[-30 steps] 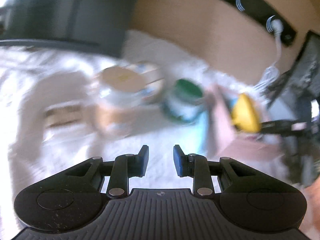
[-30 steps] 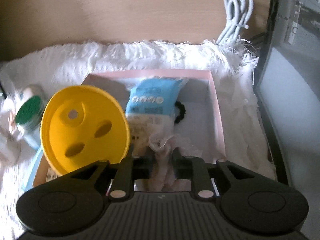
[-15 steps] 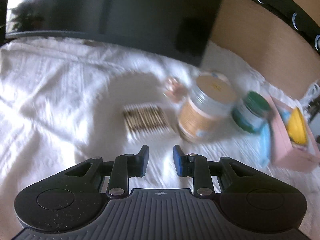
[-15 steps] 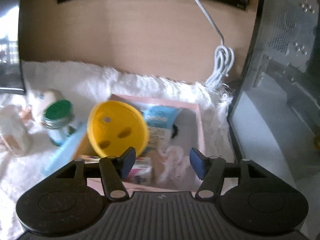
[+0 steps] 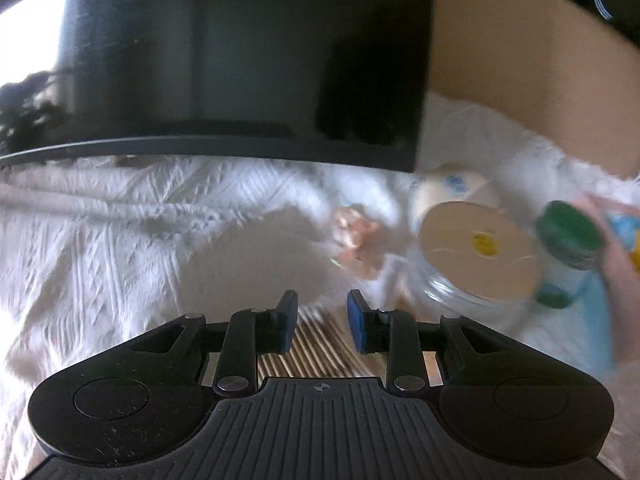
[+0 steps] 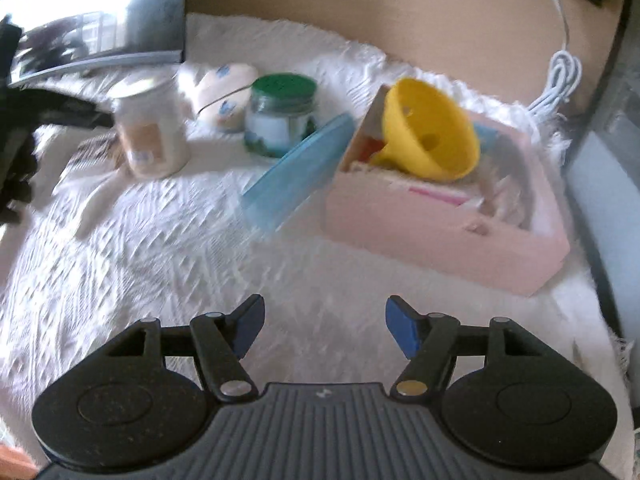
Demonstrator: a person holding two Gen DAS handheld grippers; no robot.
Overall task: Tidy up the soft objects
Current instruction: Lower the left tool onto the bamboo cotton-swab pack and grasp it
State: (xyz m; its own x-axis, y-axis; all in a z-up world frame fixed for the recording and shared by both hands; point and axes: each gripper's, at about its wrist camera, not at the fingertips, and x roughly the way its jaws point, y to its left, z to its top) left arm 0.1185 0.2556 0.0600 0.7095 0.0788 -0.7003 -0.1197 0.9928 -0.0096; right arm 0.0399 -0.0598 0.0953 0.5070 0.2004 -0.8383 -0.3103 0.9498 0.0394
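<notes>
My left gripper (image 5: pixel 318 322) is open with a narrow gap and empty, hovering over a bundle of thin wooden sticks (image 5: pixel 320 348) on the white cloth. A small pink soft item (image 5: pixel 356 236) lies beyond it, left of a glass jar (image 5: pixel 476 256). My right gripper (image 6: pixel 324 328) is open wide and empty above the white cloth, in front of the pink box (image 6: pixel 448 216). The box holds a yellow funnel (image 6: pixel 432 140), packets and a pale soft item (image 6: pixel 508 200). A white plush toy (image 6: pixel 224 92) lies behind the jars.
A dark monitor (image 5: pixel 224 56) stands at the back. A green-lidded jar (image 6: pixel 280 116) and a jar with a pale lid (image 6: pixel 148 132) stand mid-table. A blue lid (image 6: pixel 296 168) leans on the box. A dark case (image 6: pixel 616 120) flanks the right; a white cable (image 6: pixel 560 72) hangs behind.
My right gripper opened, let go of the pale soft item in the pink box and pulled back and up. My left gripper swung left and came down over the wooden sticks.
</notes>
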